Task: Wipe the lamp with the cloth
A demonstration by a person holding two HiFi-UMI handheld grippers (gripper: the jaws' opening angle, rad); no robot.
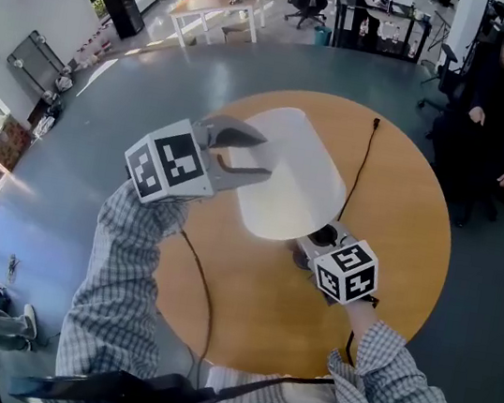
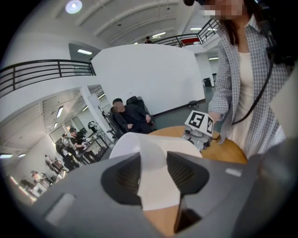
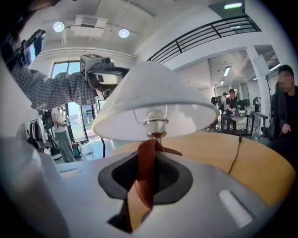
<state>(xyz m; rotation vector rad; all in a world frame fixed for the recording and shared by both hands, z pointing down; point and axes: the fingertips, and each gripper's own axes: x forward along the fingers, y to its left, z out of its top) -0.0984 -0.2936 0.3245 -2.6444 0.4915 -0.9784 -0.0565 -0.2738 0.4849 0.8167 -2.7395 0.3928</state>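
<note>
A lamp with a white cone lampshade [image 1: 293, 179] stands near the middle of the round wooden table [image 1: 407, 239]. Its dark base [image 1: 327, 234] peeks out from under the shade. My left gripper [image 1: 245, 154] reaches in from the left. Its jaws stand apart, the tips against the shade's side, and the white shade [image 2: 153, 162] shows between them. My right gripper [image 1: 309, 249] sits low at the shade's near edge, shut on a rust-brown cloth [image 3: 146, 172]. The cloth's end hangs just below the lamp's metal socket [image 3: 156, 125] under the shade [image 3: 153, 93].
The lamp's black cord [image 1: 363, 161] runs to the table's far edge. Another black cable [image 1: 199, 282] crosses the near left of the table. A person in black [image 1: 503, 112] sits beyond the table at the right. White tables and chairs [image 1: 216, 10] stand far back.
</note>
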